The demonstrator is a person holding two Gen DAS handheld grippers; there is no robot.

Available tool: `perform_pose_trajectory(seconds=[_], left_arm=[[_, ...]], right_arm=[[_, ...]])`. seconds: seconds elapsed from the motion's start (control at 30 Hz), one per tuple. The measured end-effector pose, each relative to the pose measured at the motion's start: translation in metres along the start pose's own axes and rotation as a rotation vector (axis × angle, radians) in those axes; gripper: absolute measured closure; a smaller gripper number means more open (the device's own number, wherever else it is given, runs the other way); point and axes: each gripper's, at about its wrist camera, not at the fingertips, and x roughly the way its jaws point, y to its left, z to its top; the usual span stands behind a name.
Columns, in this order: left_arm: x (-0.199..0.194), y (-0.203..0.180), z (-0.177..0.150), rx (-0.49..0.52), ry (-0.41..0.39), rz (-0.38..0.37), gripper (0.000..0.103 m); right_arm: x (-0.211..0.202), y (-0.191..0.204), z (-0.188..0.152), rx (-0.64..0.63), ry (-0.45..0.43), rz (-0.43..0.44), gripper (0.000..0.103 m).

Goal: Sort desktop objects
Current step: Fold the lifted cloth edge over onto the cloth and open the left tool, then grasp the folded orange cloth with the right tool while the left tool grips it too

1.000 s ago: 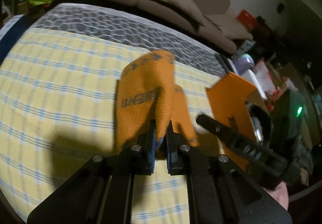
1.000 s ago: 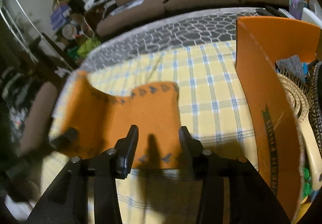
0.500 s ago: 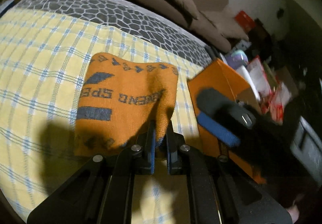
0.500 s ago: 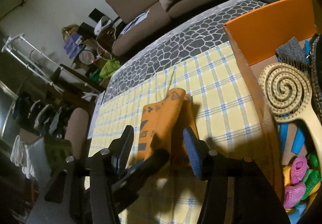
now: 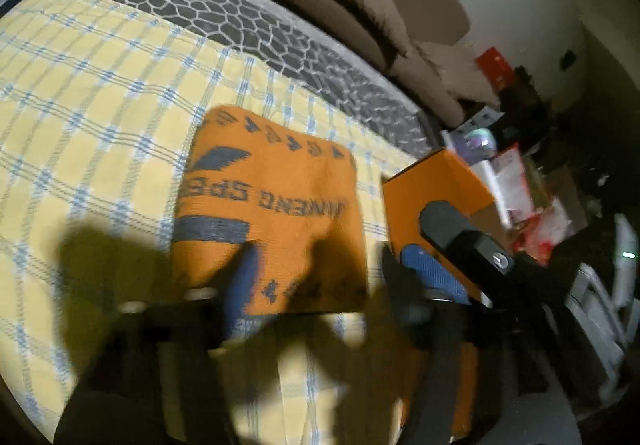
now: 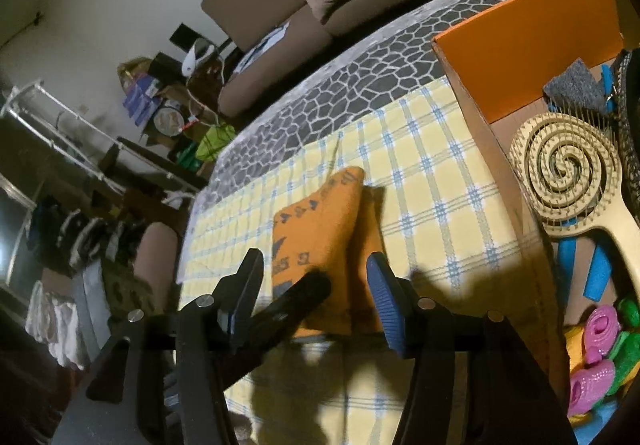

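Now a folded orange cloth [image 5: 272, 205] lies flat on the checked tabletop [image 5: 100, 93] beside the box [image 6: 528, 25], let go, both hand-held grippers, left [image 5: 316, 277] and right [image 6: 316, 293], spread wide.

We see the left gripper [image 5: 316, 277] with jaws spread apart (blurred). Our right gripper [image 6: 314, 295] likewise gapes wide, gripping nothing.
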Motion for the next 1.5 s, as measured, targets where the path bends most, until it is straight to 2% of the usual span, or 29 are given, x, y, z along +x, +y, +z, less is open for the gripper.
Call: perform_pose_trajectory(seconds=[0.03, 0.23, 0.33, 0.5, 0.6, 0.67, 0.7, 0.73, 0.8, 0.87, 0.9, 0.93, 0.97, 1.03, 1.07, 1.17, 1.27, 1.5], left_arm=[[-0.009, 0.004, 0.000, -0.003, -0.009, 0.004, 0.018], [-0.040, 0.022, 0.005, 0.010, -0.051, 0.104, 0.018], [-0.037, 0.034, 0.006, -0.011, -0.037, 0.131, 0.017], [-0.016, 0.045, -0.002, -0.027, 0.025, 0.149, 0.018], [-0.009, 0.040, -0.006, 0.006, 0.027, 0.182, 0.020], [-0.007, 0.035, -0.009, 0.035, 0.027, 0.211, 0.026], [-0.005, 0.033, -0.010, 0.048, 0.029, 0.223, 0.032], [-0.003, 0.030, -0.011, 0.057, 0.030, 0.231, 0.033], [-0.002, 0.028, -0.013, 0.077, 0.027, 0.243, 0.033], [-0.002, 0.025, -0.014, 0.095, 0.027, 0.253, 0.039], [-0.001, 0.024, -0.015, 0.106, 0.027, 0.255, 0.046], [0.000, 0.023, -0.015, 0.117, 0.025, 0.264, 0.052], [0.001, 0.021, -0.016, 0.126, 0.024, 0.269, 0.057], [0.001, 0.021, -0.016, 0.123, 0.028, 0.250, 0.076], [0.001, 0.022, -0.016, 0.111, 0.037, 0.230, 0.080], [0.000, 0.021, -0.016, 0.105, 0.026, 0.216, 0.084], [-0.008, 0.020, -0.014, 0.082, 0.014, 0.170, 0.088], [-0.036, 0.001, -0.003, 0.067, -0.041, 0.042, 0.090]], right_arm=[[-0.002, 0.000, 0.001, 0.004, -0.004, 0.000, 0.044], [-0.002, 0.001, 0.000, -0.014, 0.006, -0.039, 0.041], [0.005, 0.003, -0.004, -0.036, 0.031, -0.067, 0.040], [0.021, 0.006, -0.014, -0.120, 0.062, -0.180, 0.040], [0.030, 0.005, -0.021, -0.162, 0.083, -0.233, 0.040], [0.037, 0.004, -0.025, -0.192, 0.102, -0.268, 0.040], [0.041, 0.003, -0.027, -0.204, 0.112, -0.282, 0.040], [0.044, 0.001, -0.029, -0.211, 0.122, -0.290, 0.040], [0.048, -0.003, -0.032, -0.210, 0.135, -0.294, 0.047], [0.048, -0.007, -0.033, -0.213, 0.131, -0.286, 0.055], [0.048, -0.007, -0.033, -0.213, 0.130, -0.280, 0.059], [0.048, -0.007, -0.033, -0.211, 0.135, -0.264, 0.071], [0.050, -0.008, -0.034, -0.207, 0.144, -0.241, 0.072], [0.051, -0.006, -0.035, -0.217, 0.139, -0.241, 0.073], [0.051, -0.004, -0.035, -0.224, 0.139, -0.238, 0.075], [0.050, -0.002, -0.035, -0.226, 0.137, -0.225, 0.082], [0.046, 0.001, -0.033, -0.224, 0.124, -0.197, 0.088], [0.032, 0.025, -0.029, -0.263, 0.083, -0.127, 0.090]])
